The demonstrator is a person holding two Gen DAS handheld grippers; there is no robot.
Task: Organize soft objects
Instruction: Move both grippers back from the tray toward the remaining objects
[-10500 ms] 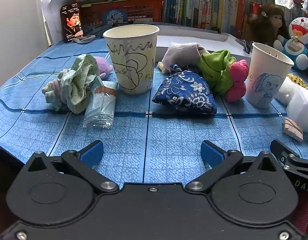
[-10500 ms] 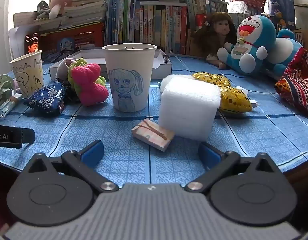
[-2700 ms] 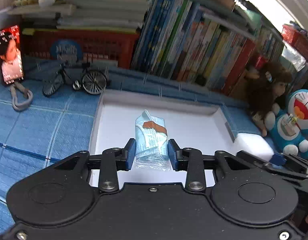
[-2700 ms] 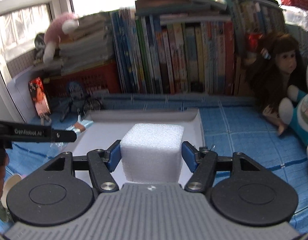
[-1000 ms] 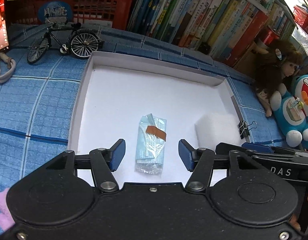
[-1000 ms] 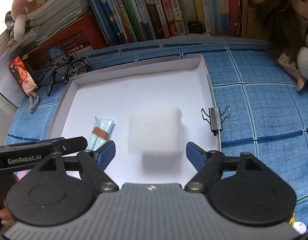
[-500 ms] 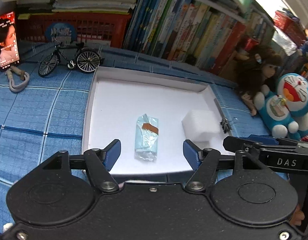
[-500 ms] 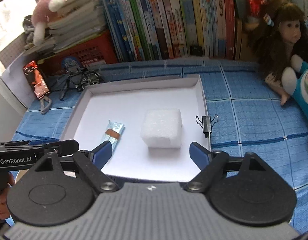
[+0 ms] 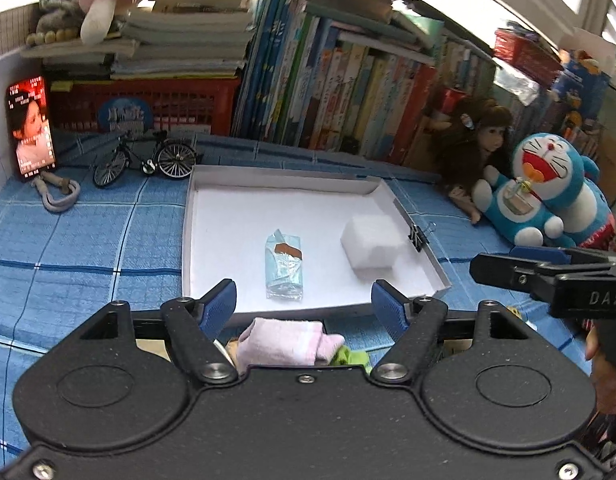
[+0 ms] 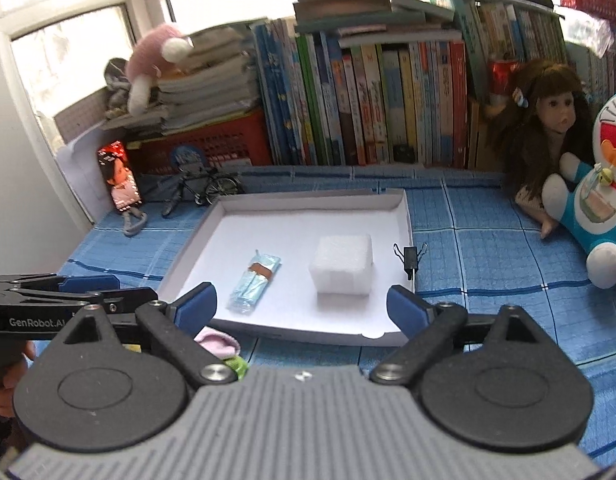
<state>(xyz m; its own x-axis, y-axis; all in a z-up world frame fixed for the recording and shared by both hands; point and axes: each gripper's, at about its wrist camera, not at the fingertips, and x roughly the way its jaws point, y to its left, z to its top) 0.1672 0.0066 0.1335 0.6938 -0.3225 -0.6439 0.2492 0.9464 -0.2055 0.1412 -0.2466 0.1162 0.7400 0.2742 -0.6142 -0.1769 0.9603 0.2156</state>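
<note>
Back edge of the blue checked tablecloth (image 9: 87, 240) is packed: a row of books (image 10: 368, 100), red crate (image 9: 147, 100), toy bicycle (image 9: 145, 160), a propped phone (image 9: 29, 126) near the left corner, plus a long-haired doll (image 10: 548, 128) and Doraemon plush (image 9: 544, 188) on the right.

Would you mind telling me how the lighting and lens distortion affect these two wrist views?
Left wrist view: the fisheye bows the bookshelf, and the window at the top right is blown out. Right wrist view: the window at left is overexposed; the white foam block stays sharp and casts a soft shadow in the white tray.
</note>
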